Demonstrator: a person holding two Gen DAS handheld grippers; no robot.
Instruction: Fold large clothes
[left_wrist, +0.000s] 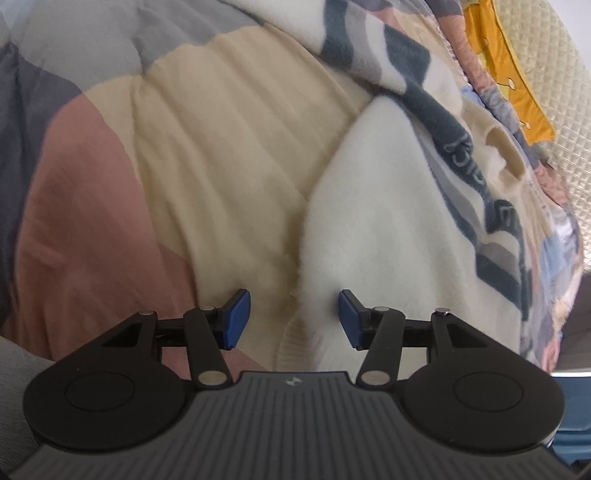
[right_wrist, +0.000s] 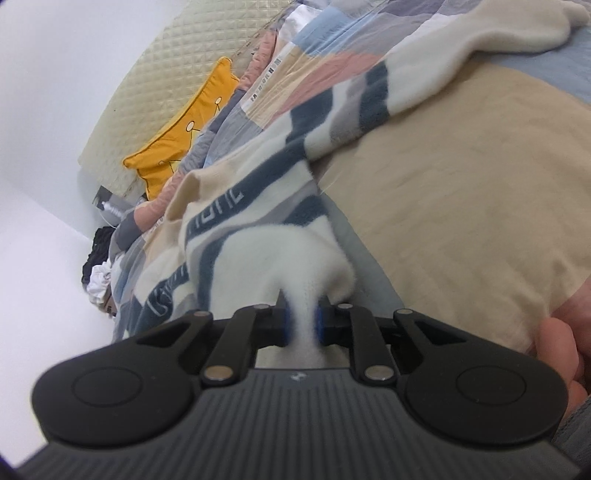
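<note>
Fluffy cream fleece with dark blue-grey bands, that's the sweater (left_wrist: 388, 206) sprawled across a patchwork quilt (left_wrist: 207, 147) of beige, pink, grey and navy blocks. From the left wrist view, the left gripper (left_wrist: 294, 319) sits with its blue pads (left_wrist: 236, 318) spread wide apart, nothing between them. A ribbed cuff or hem edge of the sweater lies right under the gap, but I can't tell if the pads actually touch it. The plain white part of the garment runs up and to the right from there, with the striped section and the neck opening further off on the right.

Over on the right wrist view, the right gripper (right_wrist: 302, 324) is pinched tight on a bunched tuft of the sweater's white fleece, fabric squeezed between the blue pads and puffing out just beyond them. The sweater (right_wrist: 258, 229) stretches away from the tongs toward the far left, one sleeve trailing off to the far upper right over the quilt (right_wrist: 461, 206). A yellow cushion (right_wrist: 184, 136) leans against a quilted cream headboard (right_wrist: 166, 74) at the far end, and a dark pile of clothes (right_wrist: 98, 254) sits at the left by the white wall. A hand (right_wrist: 561, 350) shows at the right edge, near the gripper body.
</note>
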